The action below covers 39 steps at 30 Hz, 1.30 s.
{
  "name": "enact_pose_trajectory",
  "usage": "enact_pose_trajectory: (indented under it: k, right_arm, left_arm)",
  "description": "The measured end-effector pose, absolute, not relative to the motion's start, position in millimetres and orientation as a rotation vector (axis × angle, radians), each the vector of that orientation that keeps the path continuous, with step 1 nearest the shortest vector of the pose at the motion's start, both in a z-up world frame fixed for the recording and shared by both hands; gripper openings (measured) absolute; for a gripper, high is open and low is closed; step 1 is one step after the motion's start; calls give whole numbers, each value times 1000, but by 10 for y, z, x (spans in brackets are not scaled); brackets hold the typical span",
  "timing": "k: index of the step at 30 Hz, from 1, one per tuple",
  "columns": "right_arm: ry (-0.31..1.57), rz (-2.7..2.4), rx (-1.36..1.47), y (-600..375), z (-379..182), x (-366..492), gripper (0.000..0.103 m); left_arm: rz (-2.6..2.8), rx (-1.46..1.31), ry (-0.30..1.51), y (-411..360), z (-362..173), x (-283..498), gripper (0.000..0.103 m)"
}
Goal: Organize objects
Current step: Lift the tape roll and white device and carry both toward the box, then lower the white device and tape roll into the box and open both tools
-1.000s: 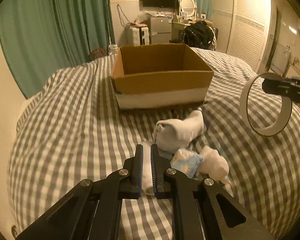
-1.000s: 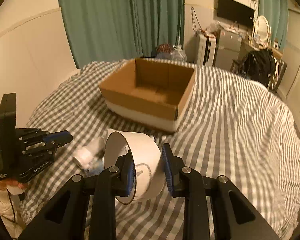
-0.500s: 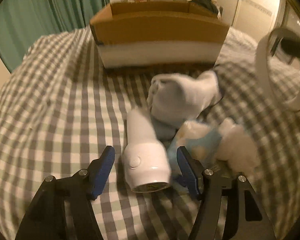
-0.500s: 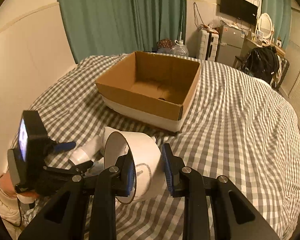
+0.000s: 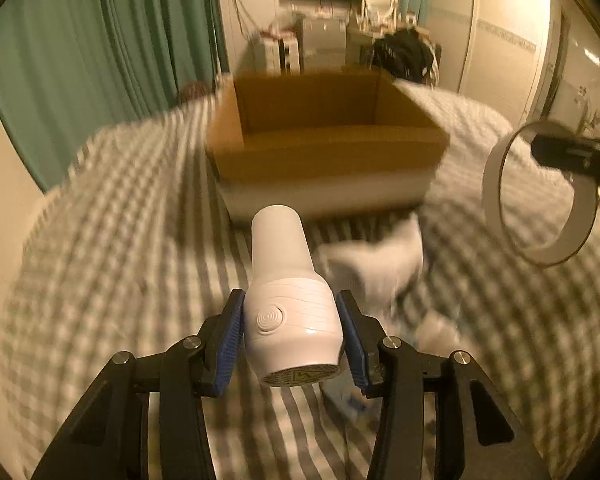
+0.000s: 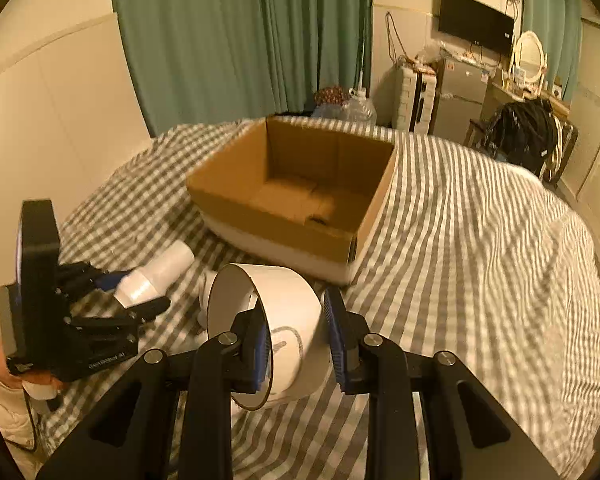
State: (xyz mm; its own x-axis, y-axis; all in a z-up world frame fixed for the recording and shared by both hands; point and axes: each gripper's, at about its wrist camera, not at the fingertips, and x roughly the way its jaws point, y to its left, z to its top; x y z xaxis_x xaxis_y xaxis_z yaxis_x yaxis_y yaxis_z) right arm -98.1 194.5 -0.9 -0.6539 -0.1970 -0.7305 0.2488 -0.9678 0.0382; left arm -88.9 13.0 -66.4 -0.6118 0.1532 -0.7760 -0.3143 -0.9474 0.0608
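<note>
My left gripper [image 5: 292, 344] is shut on a white bottle-shaped device [image 5: 286, 292] and holds it above the checked bed, pointing at the open cardboard box [image 5: 324, 148]. It also shows in the right wrist view [image 6: 156, 272]. My right gripper [image 6: 296, 344] is shut on a wide white tape roll [image 6: 268, 320], held above the bed in front of the box [image 6: 300, 196]. The roll shows at the right in the left wrist view [image 5: 540, 196]. A white sock [image 5: 376, 264] and small packets [image 5: 432, 332] lie on the bed under the left gripper.
The box stands on a grey checked bedspread [image 6: 480, 248] and looks almost empty inside. Green curtains [image 6: 240, 40], a small fridge [image 6: 460, 96], a wall TV [image 6: 476, 20] and a black bag on a chair [image 6: 528, 136] are beyond the bed.
My left gripper closed on the white device and lifted it off the bed toward the box. My right gripper kept the tape roll and moved slightly closer to the box.
</note>
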Motion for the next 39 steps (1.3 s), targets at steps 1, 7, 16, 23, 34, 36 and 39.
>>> enact_pose_trajectory:
  k: [1,7,16,23,34,36,39]
  right_arm:
    - [104,-2659,1147,1933,38,-1001,25]
    - [139,-2711,1042,1835,490,-1310,25]
    - [165,-2761,1061,1740,602,-2254,23]
    - [200,-2727,1235,1733,-13,-2924,23]
    - [171,-2627,1323,1730,-383,-2953,53]
    - [151,-2649,1279,1762,-317,-2836,60]
    - [157,-2686,1241,1773,-203,-2638,63]
  left_arm:
    - [2605,-1188,288,144,-550,-938,47]
    - [2641,-1004,269,216,81,-1401,47]
    - [2680,-949,275,392,194,-2318,47]
    - [2601,-1080,335,498,-514,-2693,47]
    - [2543,-1122,352,621,-762,-2593,71]
    - [2557,-1100,323,559,-713,-2500,83]
    - [2591,-1081,290,468,-639,-2355,87]
